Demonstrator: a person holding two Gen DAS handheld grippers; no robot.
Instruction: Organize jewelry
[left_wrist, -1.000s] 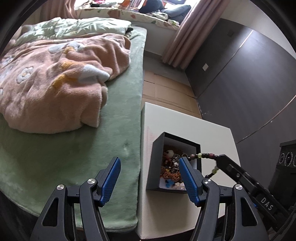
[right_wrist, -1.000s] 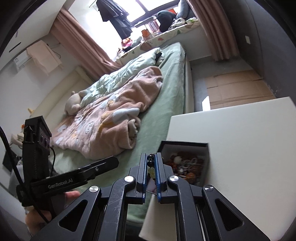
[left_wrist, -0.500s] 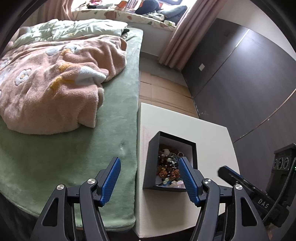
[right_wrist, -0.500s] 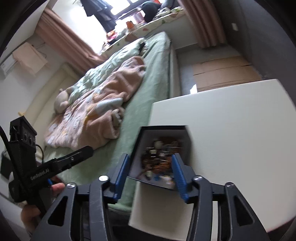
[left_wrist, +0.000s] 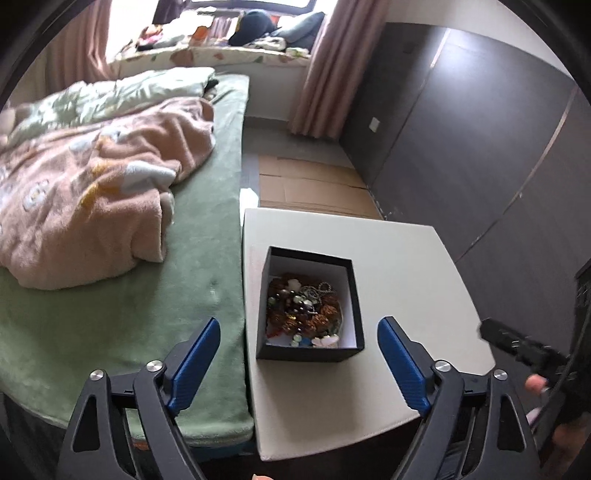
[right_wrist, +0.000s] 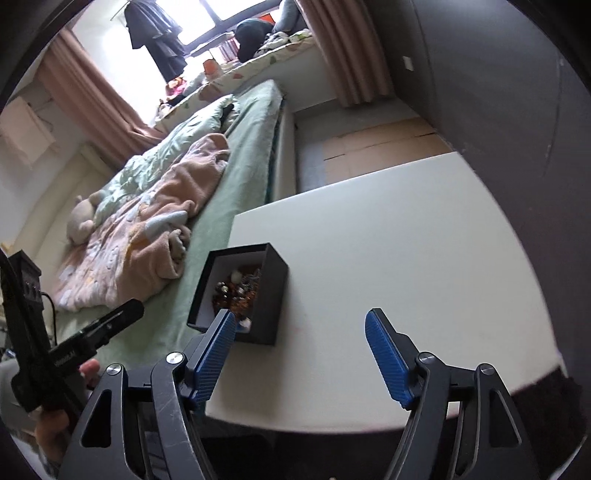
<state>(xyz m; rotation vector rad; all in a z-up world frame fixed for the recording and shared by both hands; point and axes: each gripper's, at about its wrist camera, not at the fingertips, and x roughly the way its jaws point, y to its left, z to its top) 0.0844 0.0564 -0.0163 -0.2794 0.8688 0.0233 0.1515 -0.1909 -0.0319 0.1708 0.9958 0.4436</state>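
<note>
The left hand-held gripper (left_wrist: 298, 341), black-framed with blue ribbed pads, has its jaws spread wide; they have just been opening, and nothing is gripped between them. Directly ahead of it, framed by the two pads but lying beyond their tips, stands the open black square cardboard box with a white lining (left_wrist: 355, 295). The box holds a mixed heap of beaded jewelry (left_wrist: 303, 308) in brown, dark and pale tones, piled on the box floor.

The right hand-held gripper (right_wrist: 300, 338), of the same build, also has its jaws spread apart; they have just been opening, and no item sits between the pads. The same box appears ahead and to the left of it, with the left blue pad (right_wrist: 216, 354) overlapping the near box corner in view; contact cannot be confirmed.

The box rests on a white rectangular tabletop (left_wrist: 402, 266), close to the table edge that adjoins a bed with a green cover (left_wrist: 110, 314). A crumpled pink fleece blanket (left_wrist: 92, 199) lies on the bed, well apart from the box, to the left of the left gripper.
</note>
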